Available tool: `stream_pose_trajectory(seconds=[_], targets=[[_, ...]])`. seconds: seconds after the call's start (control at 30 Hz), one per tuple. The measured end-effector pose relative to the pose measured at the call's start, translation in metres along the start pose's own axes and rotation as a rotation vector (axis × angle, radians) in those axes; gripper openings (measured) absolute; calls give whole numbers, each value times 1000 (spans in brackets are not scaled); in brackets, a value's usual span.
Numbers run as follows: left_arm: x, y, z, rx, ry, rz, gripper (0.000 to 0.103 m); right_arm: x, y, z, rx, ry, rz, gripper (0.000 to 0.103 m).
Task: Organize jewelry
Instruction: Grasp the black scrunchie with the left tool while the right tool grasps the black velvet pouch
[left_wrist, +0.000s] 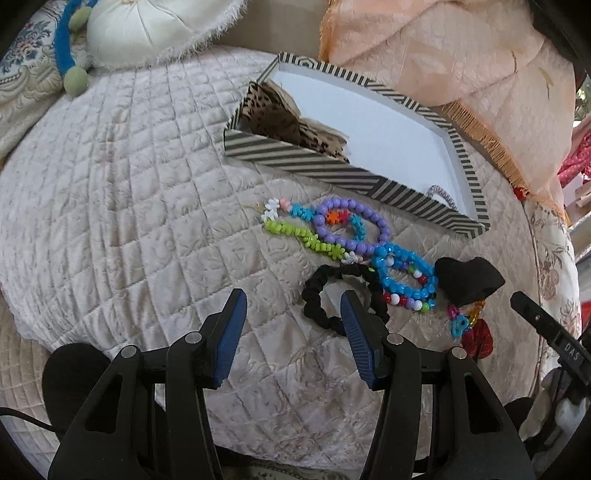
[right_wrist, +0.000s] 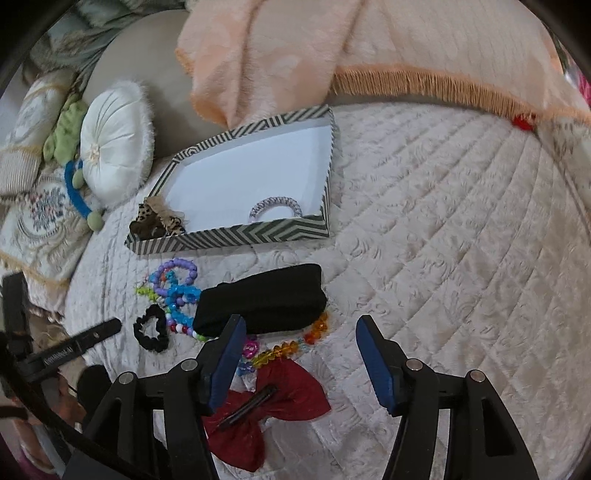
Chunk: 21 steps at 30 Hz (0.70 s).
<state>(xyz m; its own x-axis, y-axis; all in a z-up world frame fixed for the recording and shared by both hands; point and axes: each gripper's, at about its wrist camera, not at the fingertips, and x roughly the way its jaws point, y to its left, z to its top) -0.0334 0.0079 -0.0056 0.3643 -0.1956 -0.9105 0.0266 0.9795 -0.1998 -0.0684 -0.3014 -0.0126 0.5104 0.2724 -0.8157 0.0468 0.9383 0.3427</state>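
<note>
Both grippers hover low over the bed, jaws apart and holding nothing: left gripper beside the scrunchie, right gripper above the bow.

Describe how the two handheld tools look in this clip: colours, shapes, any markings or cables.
Both the left tool and the right tool have black angular plastic frames with silver pivot pins and triangular cut-outs. Each carries two flat fingers faced with ribbed dark-blue pads. A thin black cable trails beside the left one. White lettering marks each tool's side; it is not legible.
</note>
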Motion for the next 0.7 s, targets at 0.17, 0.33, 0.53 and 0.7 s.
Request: stream_pose_trajectory(seconds=[0.17, 0.33, 0.53, 0.7], targets=[[17, 1, 1, -24, 41, -12, 53, 18, -10, 10, 83, 17, 83, 61], [32, -6, 1, 8, 62, 19, 53, 39, -13, 20, 134, 43, 149, 62], [42, -15, 6, 27, 44, 49, 53, 54, -9, 20, 91, 45, 164, 39], [46, -18, 7, 48, -3, 64, 13, 45, -11, 15, 59, -3, 177, 21]])
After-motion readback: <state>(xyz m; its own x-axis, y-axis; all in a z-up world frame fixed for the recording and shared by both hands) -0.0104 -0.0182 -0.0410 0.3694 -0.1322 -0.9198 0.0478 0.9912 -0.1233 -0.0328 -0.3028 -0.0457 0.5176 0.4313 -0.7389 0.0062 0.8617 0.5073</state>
